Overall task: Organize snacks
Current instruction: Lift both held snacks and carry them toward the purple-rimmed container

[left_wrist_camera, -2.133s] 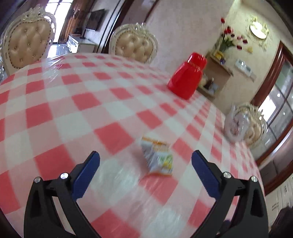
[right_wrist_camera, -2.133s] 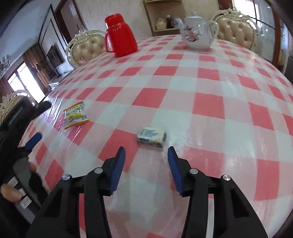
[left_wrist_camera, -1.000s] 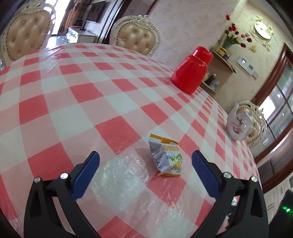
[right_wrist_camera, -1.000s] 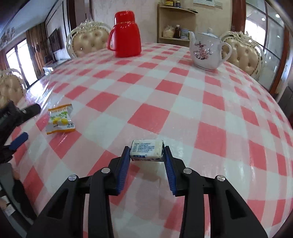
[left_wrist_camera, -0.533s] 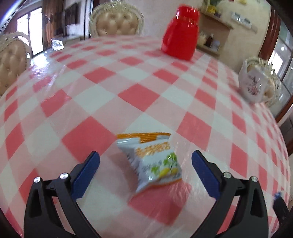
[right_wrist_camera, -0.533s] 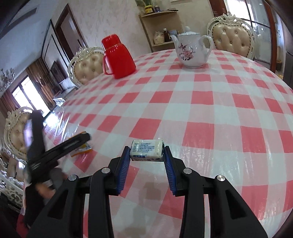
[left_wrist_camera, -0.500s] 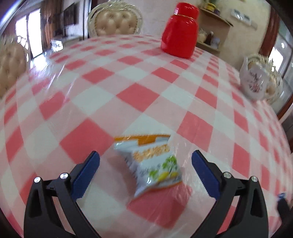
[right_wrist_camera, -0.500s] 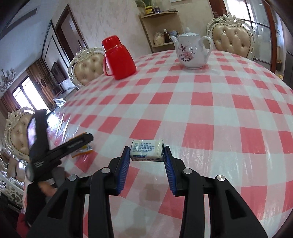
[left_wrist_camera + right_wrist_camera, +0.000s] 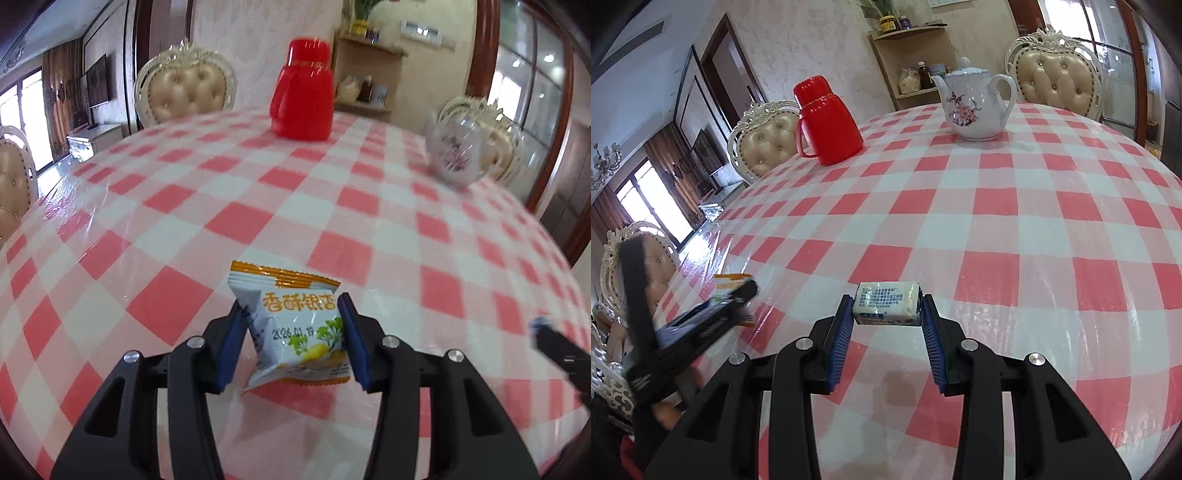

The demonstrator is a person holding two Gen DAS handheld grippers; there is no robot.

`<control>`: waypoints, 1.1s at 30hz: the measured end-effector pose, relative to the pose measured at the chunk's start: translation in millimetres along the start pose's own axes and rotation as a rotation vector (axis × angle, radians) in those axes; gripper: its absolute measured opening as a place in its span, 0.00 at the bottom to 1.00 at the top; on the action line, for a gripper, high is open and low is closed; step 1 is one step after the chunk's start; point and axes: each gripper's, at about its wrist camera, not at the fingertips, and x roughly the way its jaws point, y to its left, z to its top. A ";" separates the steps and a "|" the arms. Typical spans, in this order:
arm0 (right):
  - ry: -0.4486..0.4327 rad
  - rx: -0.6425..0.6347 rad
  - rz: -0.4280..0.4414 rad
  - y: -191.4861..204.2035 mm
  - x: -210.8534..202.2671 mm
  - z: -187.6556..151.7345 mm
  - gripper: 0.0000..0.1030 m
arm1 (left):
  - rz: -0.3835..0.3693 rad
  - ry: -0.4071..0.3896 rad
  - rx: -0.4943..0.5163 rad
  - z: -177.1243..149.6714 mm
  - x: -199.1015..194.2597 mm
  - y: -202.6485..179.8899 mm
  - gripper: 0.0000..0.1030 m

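A white and orange snack packet [image 9: 295, 328] stands on edge between the blue pads of my left gripper [image 9: 290, 306], just above the checked tablecloth [image 9: 221, 221]. The jaws are closing, and both pads touch the packet's sides. My right gripper [image 9: 886, 306] is shut on a small white wrapped bar [image 9: 886, 297], held a little above the cloth. In the right wrist view the left gripper [image 9: 735, 295] shows at the left with the packet's orange edge [image 9: 733, 278] at its tip. One blurred fingertip [image 9: 541, 326] of the right gripper shows at the right edge of the left wrist view.
A red thermos jug [image 9: 827, 122] and a white flowered teapot [image 9: 975, 107] stand at the far side of the round table. Padded chairs [image 9: 764, 144] ring the table. A shelf unit [image 9: 912, 62] stands against the back wall. A person's hand [image 9: 665, 410] holds the left gripper.
The left gripper's jaws went from wide open to closed against the snack packet, and its view rolled level. The right gripper keeps the bar and has risen a little.
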 end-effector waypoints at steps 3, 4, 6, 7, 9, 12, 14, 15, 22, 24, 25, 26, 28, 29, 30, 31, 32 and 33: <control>0.003 0.006 0.010 -1.8 3.7 -1.8 0.35 | -0.010 -0.040 -0.007 -8.4 -18.9 -3.6 0.48; 0.002 0.003 0.009 -1.6 4.8 -2.6 0.35 | -0.016 -0.044 -0.015 -11.6 -23.7 -3.6 0.48; 0.004 -0.003 0.010 0.3 6.8 -5.9 0.35 | -0.031 -0.047 -0.028 -16.7 -31.1 -3.4 0.48; 0.007 0.001 0.017 0.8 7.6 -7.6 0.35 | -0.042 -0.046 -0.040 -20.5 -35.0 -1.9 0.48; 0.015 0.014 0.038 1.6 9.2 -11.4 0.35 | -0.058 -0.040 -0.055 -28.3 -40.9 0.3 0.48; 0.024 0.029 0.045 2.9 7.6 -20.5 0.35 | -0.064 -0.039 -0.073 -39.9 -51.1 3.6 0.48; 0.017 0.035 0.047 3.4 2.8 -26.3 0.35 | -0.070 -0.045 -0.087 -46.6 -58.7 6.6 0.48; 0.011 0.038 0.048 3.5 -1.0 -30.0 0.35 | -0.072 -0.048 -0.097 -50.2 -63.0 8.7 0.48; -0.021 0.007 0.047 14.1 -27.5 -53.9 0.35 | -0.070 -0.060 -0.108 -74.2 -87.4 10.6 0.48; -0.029 0.003 0.047 16.8 -35.4 -60.6 0.35 | -0.067 -0.077 -0.098 -78.9 -95.5 9.0 0.48; -0.030 0.005 0.051 17.4 -38.8 -63.5 0.35 | -0.066 -0.084 -0.097 -80.6 -99.0 8.1 0.48; -0.032 0.010 0.058 18.1 -43.4 -67.3 0.35 | -0.066 -0.092 -0.096 -82.9 -103.5 8.0 0.48; -0.036 0.013 0.070 20.3 -50.9 -73.7 0.35 | -0.070 -0.101 -0.098 -86.3 -110.3 8.5 0.48; -0.036 0.014 0.077 21.8 -54.7 -77.6 0.35 | -0.071 -0.104 -0.100 -88.8 -114.1 8.9 0.48; -0.033 0.018 0.086 22.7 -56.5 -80.0 0.35 | -0.073 -0.105 -0.103 -90.8 -116.5 9.1 0.48; -0.027 0.030 0.107 23.0 -59.0 -83.2 0.35 | -0.078 -0.106 -0.110 -94.5 -120.3 10.4 0.48; -0.022 0.044 0.131 23.5 -62.4 -87.4 0.35 | -0.085 -0.103 -0.119 -97.9 -123.4 12.0 0.48; -0.019 0.056 0.152 23.9 -65.9 -93.0 0.35 | -0.092 -0.101 -0.129 -100.6 -126.8 13.8 0.48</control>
